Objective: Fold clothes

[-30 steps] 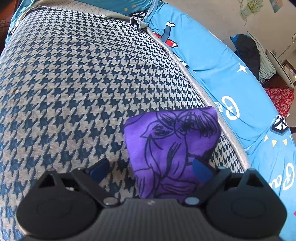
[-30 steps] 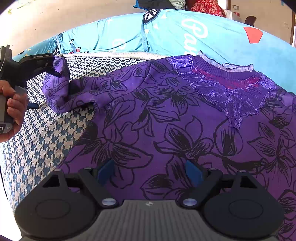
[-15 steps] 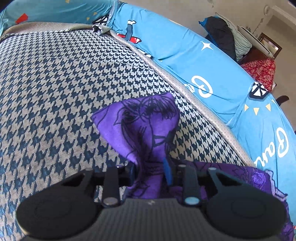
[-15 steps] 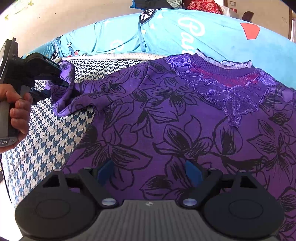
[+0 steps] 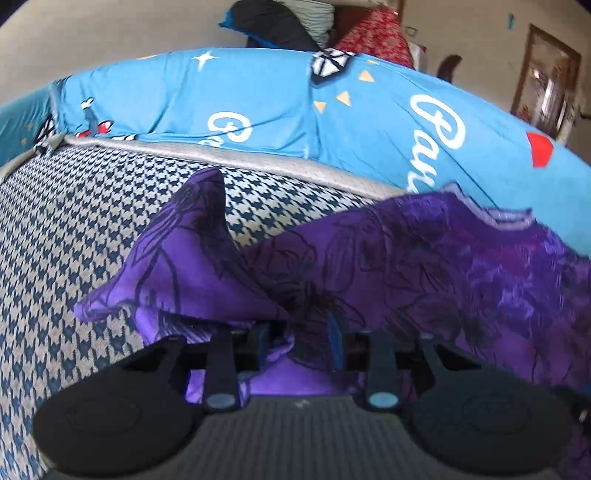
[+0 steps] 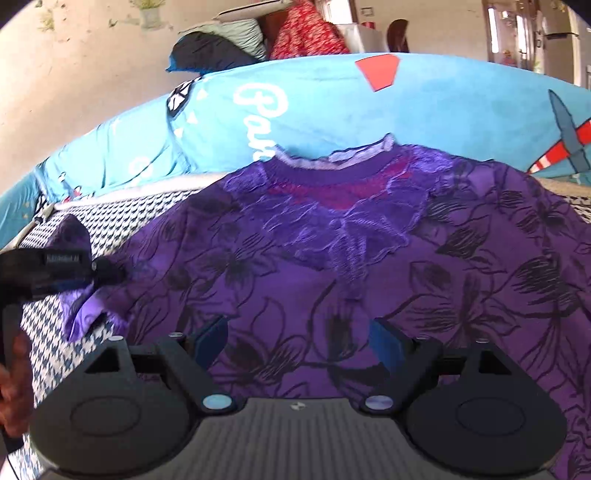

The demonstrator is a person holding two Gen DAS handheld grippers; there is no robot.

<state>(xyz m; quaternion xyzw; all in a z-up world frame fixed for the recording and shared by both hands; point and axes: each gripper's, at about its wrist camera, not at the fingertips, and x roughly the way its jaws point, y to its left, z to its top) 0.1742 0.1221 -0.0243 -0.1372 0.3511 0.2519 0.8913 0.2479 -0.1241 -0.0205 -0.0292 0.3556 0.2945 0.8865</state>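
A purple top (image 6: 332, 266) with black flower outlines and a lace neckline lies spread on a houndstooth cloth (image 5: 74, 221). My left gripper (image 5: 297, 339) is shut on the top's sleeve (image 5: 184, 266), whose cuff end stands up bunched ahead of the fingers. In the right wrist view that same left gripper (image 6: 107, 273) shows at the left edge, pinching the sleeve (image 6: 88, 310) above the cloth, with a hand (image 6: 14, 376) on its handle. My right gripper (image 6: 295, 343) hangs open over the lower body of the top, nothing between its fingers.
A blue bedsheet (image 5: 295, 110) with white lettering and plane prints lies beyond the houndstooth cloth (image 6: 110, 221). Piled bedding (image 6: 221, 44) and a red patterned fabric (image 6: 306, 33) sit at the far wall. A doorway (image 5: 546, 85) is at the right.
My left gripper has closed on the sleeve and swung it right, toward the body of the top. My right gripper stays open and has shifted view slightly right over the top.
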